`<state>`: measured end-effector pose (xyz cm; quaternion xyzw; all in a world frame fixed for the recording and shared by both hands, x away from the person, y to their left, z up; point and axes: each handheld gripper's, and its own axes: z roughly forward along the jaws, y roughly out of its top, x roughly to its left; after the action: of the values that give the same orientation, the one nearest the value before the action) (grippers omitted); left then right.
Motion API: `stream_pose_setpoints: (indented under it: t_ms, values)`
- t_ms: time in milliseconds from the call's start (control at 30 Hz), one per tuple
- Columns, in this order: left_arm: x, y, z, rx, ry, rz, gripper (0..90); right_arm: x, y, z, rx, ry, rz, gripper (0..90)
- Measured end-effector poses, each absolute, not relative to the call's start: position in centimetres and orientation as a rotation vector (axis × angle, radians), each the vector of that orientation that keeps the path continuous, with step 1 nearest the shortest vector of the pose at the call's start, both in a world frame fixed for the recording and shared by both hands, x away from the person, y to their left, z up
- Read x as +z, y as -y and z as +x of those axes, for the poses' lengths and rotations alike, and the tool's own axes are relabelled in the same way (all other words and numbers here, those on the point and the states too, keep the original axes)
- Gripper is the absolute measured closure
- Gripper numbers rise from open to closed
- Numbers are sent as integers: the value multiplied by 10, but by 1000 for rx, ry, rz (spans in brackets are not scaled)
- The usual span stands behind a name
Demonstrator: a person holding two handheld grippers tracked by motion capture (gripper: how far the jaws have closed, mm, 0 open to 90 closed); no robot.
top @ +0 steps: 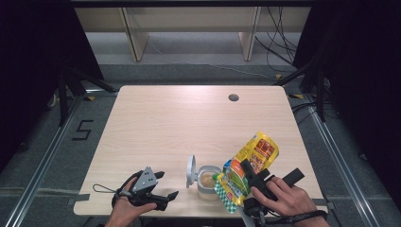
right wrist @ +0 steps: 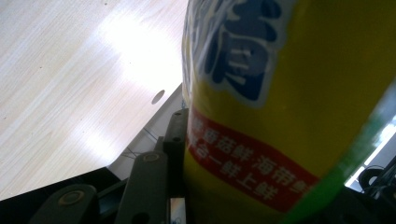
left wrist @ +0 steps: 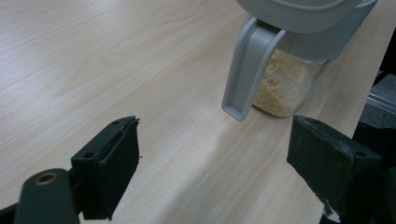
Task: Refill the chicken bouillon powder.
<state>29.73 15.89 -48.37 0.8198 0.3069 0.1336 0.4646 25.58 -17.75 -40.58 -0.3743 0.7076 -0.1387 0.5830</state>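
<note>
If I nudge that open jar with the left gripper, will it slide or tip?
The jar probably slides: it looks squat and low-filled with granules. Its open lid hangs to one side, so a push there may turn it. The left gripper stands open, apart.

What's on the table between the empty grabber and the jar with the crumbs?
Nothing: in the high view, only bare table lies between the open left gripper and the jar, whose flipped-up lid faces that gripper.

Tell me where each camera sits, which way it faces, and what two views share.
High view: above the table's near edge, looking forward and down; both hands, left gripper, right gripper clamping the yellow pouch.
Left gripper view: along its open jaws toward the jar.
Right gripper view: along its jaws, pouch up close.
Shared: the jar in the high and left views.
</note>
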Motion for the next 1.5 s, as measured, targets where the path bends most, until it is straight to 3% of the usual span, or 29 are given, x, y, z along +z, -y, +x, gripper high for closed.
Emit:
stream_pose_setpoints:
  t_ms: [1500]
  values:
    - [-483, -160, 298, 339, -738, 2024, 160, -403, 179, 256, -318, -1652, -876, 648]
